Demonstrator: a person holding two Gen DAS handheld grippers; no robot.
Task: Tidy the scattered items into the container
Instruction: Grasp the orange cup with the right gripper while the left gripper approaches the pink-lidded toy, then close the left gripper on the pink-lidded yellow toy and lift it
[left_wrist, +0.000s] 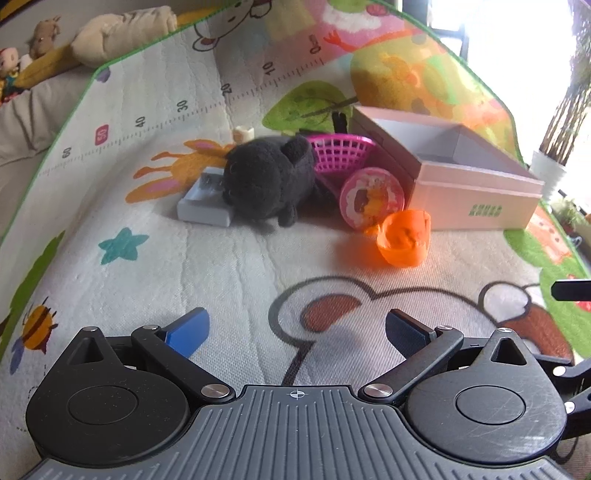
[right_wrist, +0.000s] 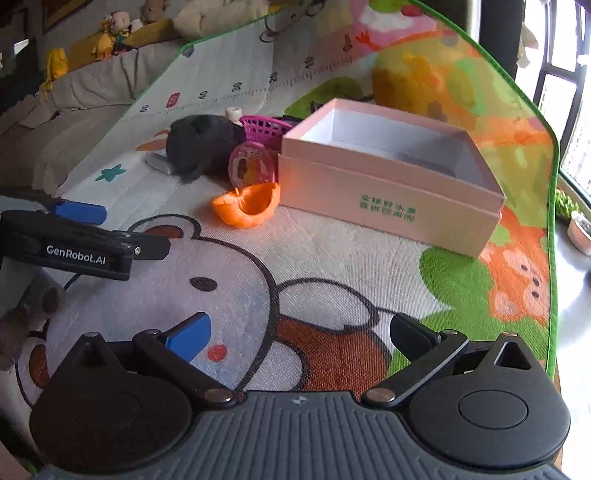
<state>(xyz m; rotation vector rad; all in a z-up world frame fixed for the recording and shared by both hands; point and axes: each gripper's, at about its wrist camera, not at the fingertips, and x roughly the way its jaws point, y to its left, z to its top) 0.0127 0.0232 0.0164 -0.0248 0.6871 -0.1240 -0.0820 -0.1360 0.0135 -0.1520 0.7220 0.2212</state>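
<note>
While I hold both tools low over the mat (right_wrist: 332, 258), the pink box (right_wrist: 388, 192) is my landmark. It sits open-topped ahead of my right hand-held gripper (right_wrist: 299, 336) and ahead and to the right of my left hand-held gripper (left_wrist: 295, 328). Both have their fingers spread wide with nothing between them, only the printed bear on the mat beneath.

An orange cup (left_wrist: 404, 238) lies on its side just beside the box's near left corner, well ahead of both. A round pink toy (left_wrist: 372, 198) stands on edge behind the cup, against the box's left side. A magenta basket (left_wrist: 340, 151) sits further back along that side. A black plush (left_wrist: 269, 181) lies left of the basket, partly on a grey case (left_wrist: 203, 206). A small cream piece (left_wrist: 242, 133) stands behind the plush.

From the right wrist view, my left tool reaches in from the left edge, level with the mat, pointing towards the cup.
</note>
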